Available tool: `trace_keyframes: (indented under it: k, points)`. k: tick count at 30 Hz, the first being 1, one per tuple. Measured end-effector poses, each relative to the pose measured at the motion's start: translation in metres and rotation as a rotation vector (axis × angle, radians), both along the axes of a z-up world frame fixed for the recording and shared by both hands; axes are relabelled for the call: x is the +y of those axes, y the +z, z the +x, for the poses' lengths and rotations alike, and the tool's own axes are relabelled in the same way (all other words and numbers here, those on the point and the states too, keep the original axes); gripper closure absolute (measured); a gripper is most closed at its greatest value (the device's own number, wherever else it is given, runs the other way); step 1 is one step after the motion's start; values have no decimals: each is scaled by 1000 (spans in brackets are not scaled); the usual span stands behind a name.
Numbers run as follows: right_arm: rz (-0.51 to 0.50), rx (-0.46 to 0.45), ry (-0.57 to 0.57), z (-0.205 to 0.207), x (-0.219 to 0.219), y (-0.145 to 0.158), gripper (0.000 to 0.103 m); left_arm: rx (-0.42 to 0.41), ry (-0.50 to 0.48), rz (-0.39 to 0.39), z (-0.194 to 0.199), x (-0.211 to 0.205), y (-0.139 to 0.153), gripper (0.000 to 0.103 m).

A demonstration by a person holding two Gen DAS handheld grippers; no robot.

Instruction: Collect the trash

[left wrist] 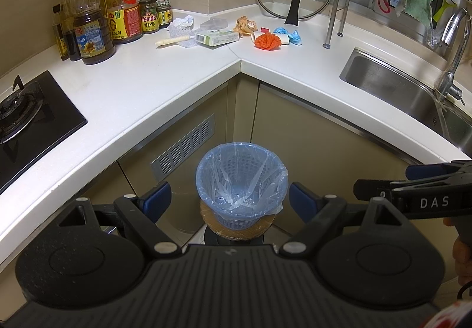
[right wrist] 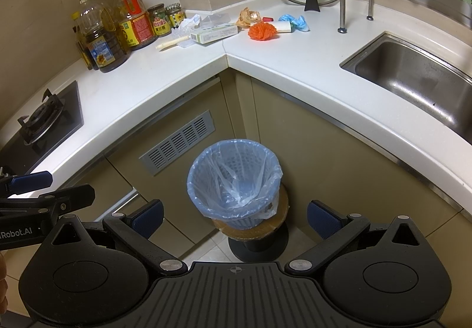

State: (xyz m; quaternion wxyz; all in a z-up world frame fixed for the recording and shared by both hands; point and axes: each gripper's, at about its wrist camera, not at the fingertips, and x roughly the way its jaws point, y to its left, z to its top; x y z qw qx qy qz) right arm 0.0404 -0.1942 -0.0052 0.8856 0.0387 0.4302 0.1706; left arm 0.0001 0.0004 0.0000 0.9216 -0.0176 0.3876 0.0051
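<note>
A white L-shaped surface (left wrist: 124, 92) wraps the kitchen corner, with a black gas hob (left wrist: 26, 118) at the left and a steel sink (left wrist: 392, 83) at the right. Below the corner, on a round stand, sits a blue mesh bin lined with a clear plastic bag (left wrist: 242, 180). The left gripper (left wrist: 229, 195) and the right gripper (right wrist: 235, 214) both hover near, above the bin, their blue-padded fingers spread wide and holding nothing. The trash lies at the far corner of the surface: a pale green carton (left wrist: 216, 37), an orange crumpled ball (left wrist: 267, 41), blue wrappers (left wrist: 287, 33), and a white crumpled tissue (left wrist: 181, 23).
</note>
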Motion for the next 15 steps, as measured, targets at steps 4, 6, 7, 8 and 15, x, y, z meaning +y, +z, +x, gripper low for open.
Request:
trace_keyframes:
  k: [4, 6, 7, 8, 15]
  points:
    - [0, -1, 0, 0, 0, -1, 0, 0, -1, 0, 0, 0, 0, 17]
    - [0, -1, 0, 0, 0, -1, 0, -1, 0, 0, 0, 0, 0, 17]
    - [0, -1, 0, 0, 0, -2, 0, -1, 0, 0, 0, 0, 0, 17]
    - [0, -1, 0, 0, 1, -1, 0, -1, 0, 0, 0, 0, 0, 17]
    - [-1, -2, -2, 1, 0, -1, 0, -2, -2, 0, 0, 0, 0, 17]
